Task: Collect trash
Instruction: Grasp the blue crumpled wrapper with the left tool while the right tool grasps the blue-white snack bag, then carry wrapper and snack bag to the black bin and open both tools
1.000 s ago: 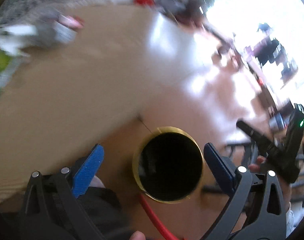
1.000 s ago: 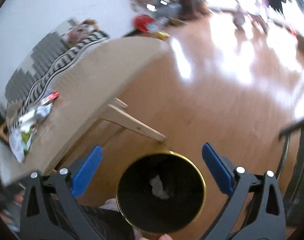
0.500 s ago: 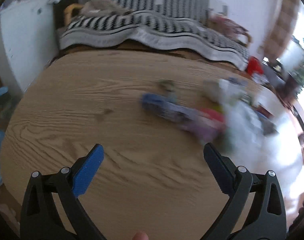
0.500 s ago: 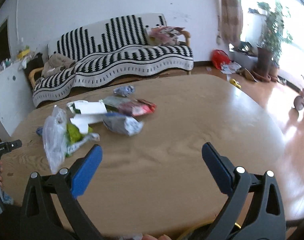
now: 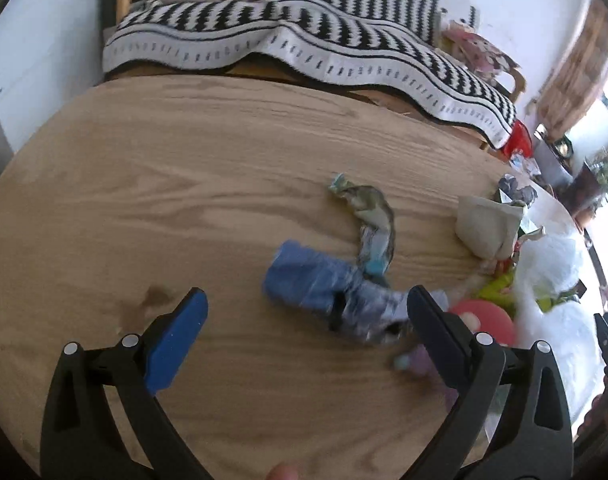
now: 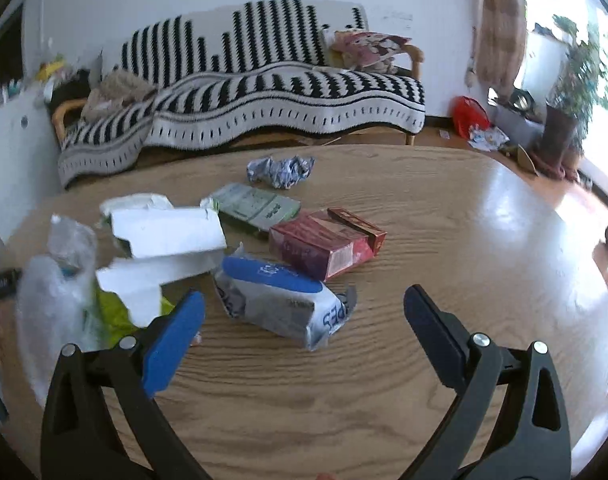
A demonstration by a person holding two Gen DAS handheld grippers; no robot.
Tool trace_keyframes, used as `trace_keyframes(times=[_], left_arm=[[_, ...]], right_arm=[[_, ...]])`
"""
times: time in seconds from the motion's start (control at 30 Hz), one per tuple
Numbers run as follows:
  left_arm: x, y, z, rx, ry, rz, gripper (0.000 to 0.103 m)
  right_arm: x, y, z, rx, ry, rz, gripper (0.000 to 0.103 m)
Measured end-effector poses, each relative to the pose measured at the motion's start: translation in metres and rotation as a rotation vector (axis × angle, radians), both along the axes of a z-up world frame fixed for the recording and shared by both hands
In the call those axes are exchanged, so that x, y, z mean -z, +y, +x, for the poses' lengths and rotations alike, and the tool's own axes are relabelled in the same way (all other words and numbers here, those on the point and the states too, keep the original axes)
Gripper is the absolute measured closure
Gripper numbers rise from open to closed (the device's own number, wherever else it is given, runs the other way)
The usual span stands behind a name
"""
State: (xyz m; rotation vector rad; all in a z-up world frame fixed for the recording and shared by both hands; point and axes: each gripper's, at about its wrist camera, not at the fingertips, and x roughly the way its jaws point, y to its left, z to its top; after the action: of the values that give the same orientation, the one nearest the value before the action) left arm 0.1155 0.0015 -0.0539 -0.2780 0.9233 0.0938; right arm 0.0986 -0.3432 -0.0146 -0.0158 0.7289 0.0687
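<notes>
Trash lies on a round wooden table (image 6: pixel 423 208). In the right wrist view: a blue and white wipes packet (image 6: pixel 280 300), a red carton (image 6: pixel 323 244), a green pack (image 6: pixel 256 206), a crumpled foil wrapper (image 6: pixel 280 170), torn white cartons (image 6: pixel 164 236) and a clear plastic bag (image 6: pixel 56 280). My right gripper (image 6: pixel 304 320) is open and empty, just short of the wipes packet. In the left wrist view: a blue packet (image 5: pixel 323 288), a twisted wrapper (image 5: pixel 371 216), a beige carton (image 5: pixel 487 224) and a plastic bag (image 5: pixel 551 264). My left gripper (image 5: pixel 304 328) is open and empty, near the blue packet.
A sofa with a black and white striped blanket (image 6: pixel 264 100) stands behind the table. A red bag (image 6: pixel 469 114) and a potted plant (image 6: pixel 571 96) are on the floor at the right. A white cabinet (image 5: pixel 32 48) stands at the left.
Both grippers have swung up from the gold-rimmed bin on the floor to the table. They now face the trash pile and have moved closer to it.
</notes>
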Motion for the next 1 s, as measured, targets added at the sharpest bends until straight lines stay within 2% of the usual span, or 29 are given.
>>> trace_keyframes(times=[0.1,0.2,0.27,0.3,0.33,0.4,0.43,0.53,0.67,0.77,0.83,1.0], left_arm=[[0.008,-0.002,0.006,0.006,0.006,0.021,0.006],[0.008,-0.002,0.012,0.025,-0.003,0.006,0.006],[0.01,-0.005,0.016,0.041,0.002,0.059,0.006],[0.011,-0.004,0.017,0.045,-0.001,0.06,0.006],[0.011,-0.003,0.017,0.045,-0.009,0.054,0.006],[0.011,-0.002,0.014,0.054,-0.026,0.048,0.007],[0.011,-0.003,0.014,0.06,-0.027,0.051,0.009],[0.009,-0.009,0.013,0.116,-0.032,0.077,0.03],[0.006,-0.011,0.01,0.168,-0.034,0.026,0.058],[0.005,-0.006,0.006,0.167,-0.041,-0.035,0.069],[0.002,-0.005,0.004,0.167,-0.055,-0.037,0.074],[-0.006,0.004,-0.002,0.134,-0.088,-0.023,0.077]], right_arm=[[0.011,-0.002,0.011,-0.005,0.028,-0.02,0.017],[0.023,-0.006,0.023,-0.013,0.068,0.019,0.038],[0.027,-0.005,0.026,-0.009,0.068,0.031,0.042],[0.028,-0.004,0.025,-0.011,0.066,0.033,0.044],[0.028,-0.003,0.025,-0.019,0.067,0.038,0.052],[0.029,-0.003,0.024,-0.019,0.069,0.052,0.058],[0.03,-0.003,0.023,-0.02,0.072,0.056,0.062],[0.031,-0.005,0.021,-0.033,0.081,0.082,0.065],[0.031,-0.006,0.014,-0.04,0.091,0.145,0.067],[0.031,-0.003,0.009,-0.044,0.092,0.146,0.068],[0.03,-0.003,0.008,-0.042,0.092,0.148,0.068],[0.025,-0.004,0.003,-0.006,0.064,0.145,0.07]])
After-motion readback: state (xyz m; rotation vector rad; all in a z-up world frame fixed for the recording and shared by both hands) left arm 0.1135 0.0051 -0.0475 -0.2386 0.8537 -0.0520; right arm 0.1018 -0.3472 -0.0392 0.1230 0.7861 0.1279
